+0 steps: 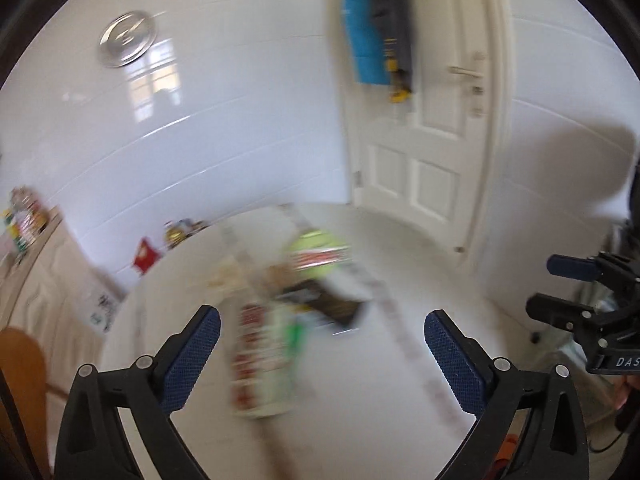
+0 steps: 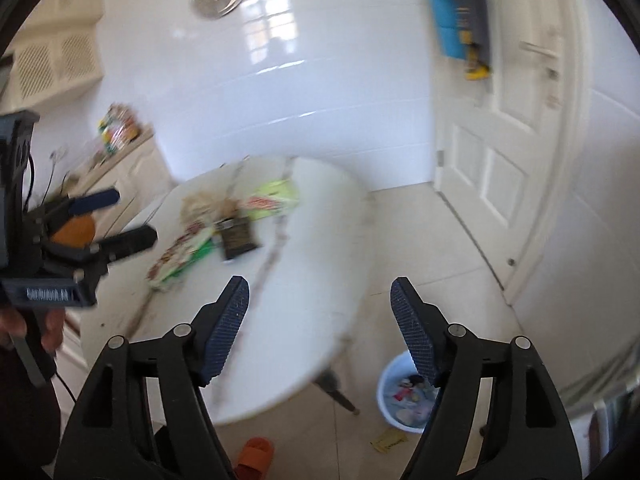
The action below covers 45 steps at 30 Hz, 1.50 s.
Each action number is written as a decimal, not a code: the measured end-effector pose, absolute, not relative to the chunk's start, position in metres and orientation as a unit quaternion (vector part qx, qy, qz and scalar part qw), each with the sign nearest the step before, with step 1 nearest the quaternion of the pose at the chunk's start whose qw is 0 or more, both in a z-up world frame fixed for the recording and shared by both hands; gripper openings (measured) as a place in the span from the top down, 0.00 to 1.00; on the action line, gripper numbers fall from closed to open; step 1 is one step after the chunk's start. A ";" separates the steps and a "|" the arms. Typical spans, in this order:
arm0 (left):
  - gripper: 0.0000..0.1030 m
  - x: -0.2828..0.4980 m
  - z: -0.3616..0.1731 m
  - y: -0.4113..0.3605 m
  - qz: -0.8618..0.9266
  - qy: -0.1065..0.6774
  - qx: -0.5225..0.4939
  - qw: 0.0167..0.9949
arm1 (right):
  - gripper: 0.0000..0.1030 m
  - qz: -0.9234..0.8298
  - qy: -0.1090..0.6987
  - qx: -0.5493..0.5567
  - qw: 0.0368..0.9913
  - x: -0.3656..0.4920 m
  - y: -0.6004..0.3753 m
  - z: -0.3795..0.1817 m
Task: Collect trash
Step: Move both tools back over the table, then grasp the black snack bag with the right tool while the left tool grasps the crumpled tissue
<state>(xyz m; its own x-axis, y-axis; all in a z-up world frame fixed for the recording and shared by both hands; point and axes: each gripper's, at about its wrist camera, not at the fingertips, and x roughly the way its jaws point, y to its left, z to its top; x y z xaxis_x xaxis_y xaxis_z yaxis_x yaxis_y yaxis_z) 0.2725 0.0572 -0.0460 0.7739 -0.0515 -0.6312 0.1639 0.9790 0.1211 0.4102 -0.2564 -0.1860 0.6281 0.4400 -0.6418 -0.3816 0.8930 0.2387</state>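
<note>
Several pieces of trash lie on a white oval table (image 2: 304,320): a red, white and green wrapper (image 2: 180,256) (image 1: 264,360), a dark packet (image 2: 238,238) (image 1: 324,304), a yellow-green wrapper (image 2: 276,200) (image 1: 318,254) and crumpled brown paper (image 2: 202,204). My left gripper (image 1: 322,344) is open and empty, just above the near wrapper; it also shows in the right wrist view (image 2: 114,218). My right gripper (image 2: 320,320) is open and empty over the table's near edge; it also shows in the left wrist view (image 1: 560,286). A light blue bin (image 2: 406,394) with trash stands on the floor beside the table.
A white door (image 2: 500,152) stands at the right. A cream cabinet (image 2: 132,168) with packets on top runs along the left wall. An orange slipper (image 2: 254,456) and a yellow scrap (image 2: 388,442) lie on the tiled floor. The left view is blurred.
</note>
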 end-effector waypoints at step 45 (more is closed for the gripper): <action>0.05 0.532 -0.124 0.179 -0.024 0.451 0.019 0.892 | 0.86 0.327 0.439 0.007 0.837 0.520 -0.151 -0.269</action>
